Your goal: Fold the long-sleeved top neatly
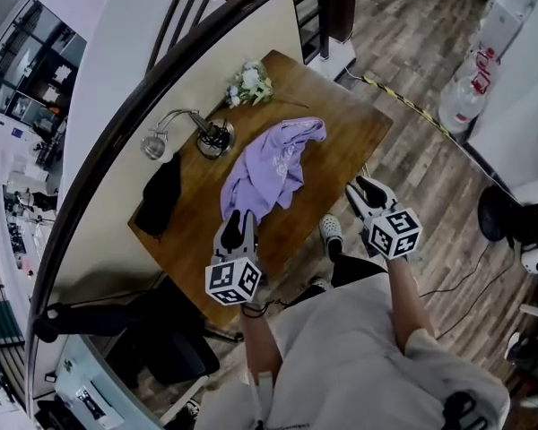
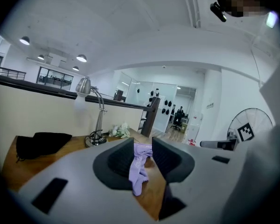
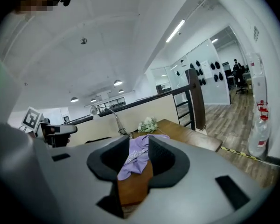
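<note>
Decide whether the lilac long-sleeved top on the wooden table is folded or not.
Not folded: the lilac long-sleeved top lies in a crumpled, uneven heap on the wooden table.

Pale short-sleeved top (image 1: 341,348), black left claw (image 1: 242,217), black right claw (image 1: 361,189), black-and-white marker cubes (image 1: 233,279)

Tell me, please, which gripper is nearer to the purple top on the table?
Left. The left gripper is over the table, just short of the near end of the purple top; the right gripper is beyond the table's edge, clearly apart from it.
</note>
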{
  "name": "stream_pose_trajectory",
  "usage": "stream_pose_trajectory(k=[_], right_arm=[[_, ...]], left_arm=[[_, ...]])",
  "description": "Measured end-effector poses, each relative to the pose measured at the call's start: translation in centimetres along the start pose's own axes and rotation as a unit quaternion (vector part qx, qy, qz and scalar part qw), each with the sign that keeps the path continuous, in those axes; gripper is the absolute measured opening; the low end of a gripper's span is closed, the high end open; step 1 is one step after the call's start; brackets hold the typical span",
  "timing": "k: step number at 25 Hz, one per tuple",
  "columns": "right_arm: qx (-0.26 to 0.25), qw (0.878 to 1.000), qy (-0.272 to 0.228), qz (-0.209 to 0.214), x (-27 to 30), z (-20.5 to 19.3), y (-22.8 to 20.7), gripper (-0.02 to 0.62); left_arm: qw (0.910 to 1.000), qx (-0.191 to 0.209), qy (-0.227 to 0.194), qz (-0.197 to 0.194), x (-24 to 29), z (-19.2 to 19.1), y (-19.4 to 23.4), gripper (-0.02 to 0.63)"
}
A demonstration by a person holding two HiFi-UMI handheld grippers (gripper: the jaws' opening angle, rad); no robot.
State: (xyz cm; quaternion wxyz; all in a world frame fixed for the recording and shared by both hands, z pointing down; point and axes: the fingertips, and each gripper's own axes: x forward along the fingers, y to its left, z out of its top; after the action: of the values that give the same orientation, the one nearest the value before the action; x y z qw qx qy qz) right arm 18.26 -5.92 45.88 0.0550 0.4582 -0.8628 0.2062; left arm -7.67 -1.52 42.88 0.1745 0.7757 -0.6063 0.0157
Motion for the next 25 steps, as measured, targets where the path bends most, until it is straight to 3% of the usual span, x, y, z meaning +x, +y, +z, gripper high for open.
stream_pose_trajectory(k=[9,17,25], right_arm=[[-0.006,1.0,0.02,0.008,7.5,2.9,-4.6,0.135],[-0.016,0.999,0.029,0.031,12.5,5.5,-7.2,0.133],[-0.017,0.994,0.095,0.051,17.8,1.7,-9.9,0.132]], left_arm=[[0.9996,0.013,0.016,-0.021,9.4,2.2,-1.2,0.132],[0.9996,0.023,0.012,-0.007,14.1,4.8,-0.7,0.132],[0.9994,0.032,0.007,0.008,18.2,6.9,-0.6,0.132]])
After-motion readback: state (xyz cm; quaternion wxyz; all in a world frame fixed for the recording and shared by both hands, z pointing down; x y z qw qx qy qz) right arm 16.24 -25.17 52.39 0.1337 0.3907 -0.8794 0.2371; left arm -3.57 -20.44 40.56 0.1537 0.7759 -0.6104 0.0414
